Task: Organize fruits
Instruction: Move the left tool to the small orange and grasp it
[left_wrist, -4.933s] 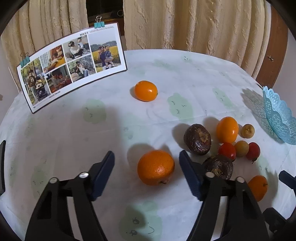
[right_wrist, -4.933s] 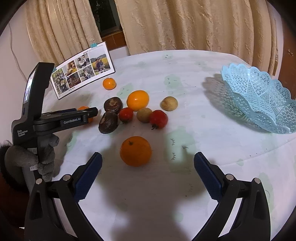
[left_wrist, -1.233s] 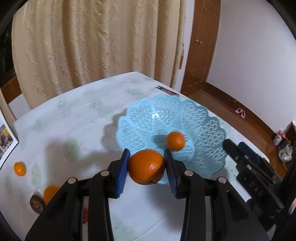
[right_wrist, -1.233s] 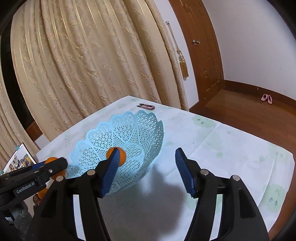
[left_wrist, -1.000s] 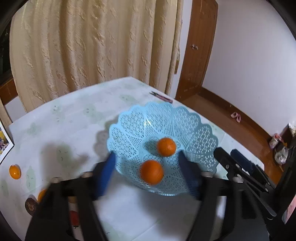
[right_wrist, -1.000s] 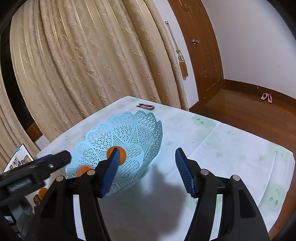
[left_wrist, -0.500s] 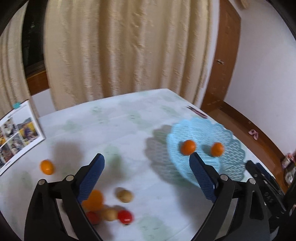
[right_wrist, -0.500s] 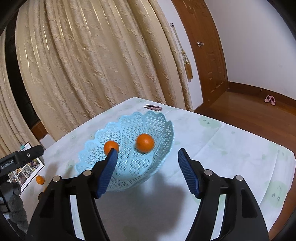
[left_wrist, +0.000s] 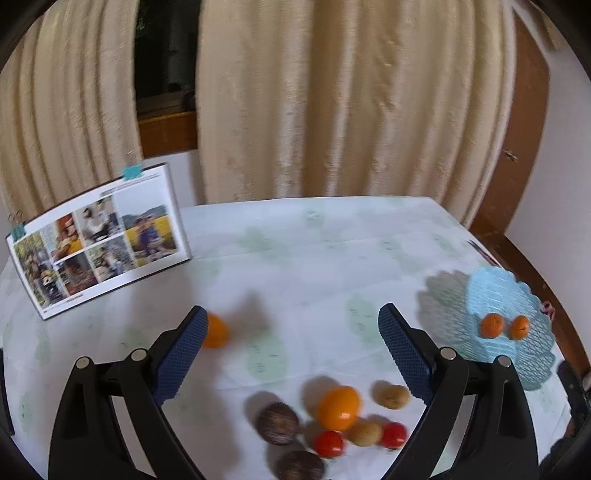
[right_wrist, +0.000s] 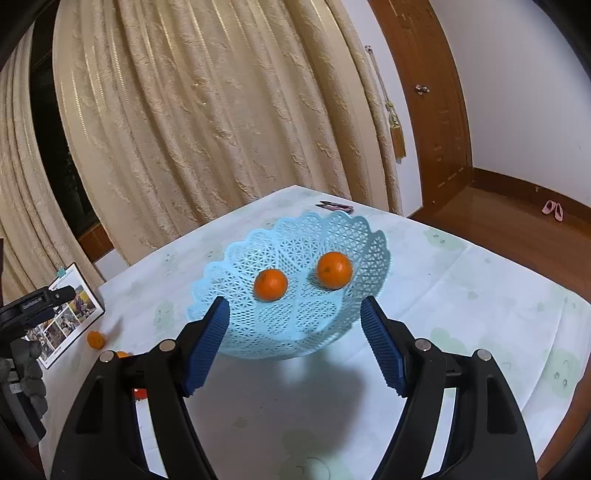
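Looking down along both claws at the table, here's the rundown, left to right:

Left claw (left_wrist: 291, 343): jaws wide, nothing between the pads. It has just been opening, and the frame is a bit blurry.
Photo board (left_wrist: 99, 240): propped upright, up and to the left of the left claw's left finger, near the curtain (left_wrist: 332, 103).
Small orange (left_wrist: 214, 330): on the table (left_wrist: 295, 258), peeking out just behind the left finger's tip.
Fruit pile: sits low between the left claw's fingers, closer to the right one. Two dark brown fruits (left_wrist: 277, 422), a big yellow-orange fruit (left_wrist: 339, 402), two red ones (left_wrist: 328, 443), two tan ones (left_wrist: 391, 396), all bunched close together.
Blue basket (left_wrist: 491, 291): off to the right of the left claw's right finger, well apart from the pile.
Right claw (right_wrist: 293, 336): jaws partly apart, holding nothing. They have just been opening too.
Basket from the right claw: dead ahead, its near rim (right_wrist: 288, 350) showing between the two fingertips.
Two oranges (right_wrist: 270, 284): lying in the basket side by side, a gap between them, just past the right claw's tips.
Scissors-like thing (right_wrist: 336, 206): on the table beyond the basket, too small to tell for sure.
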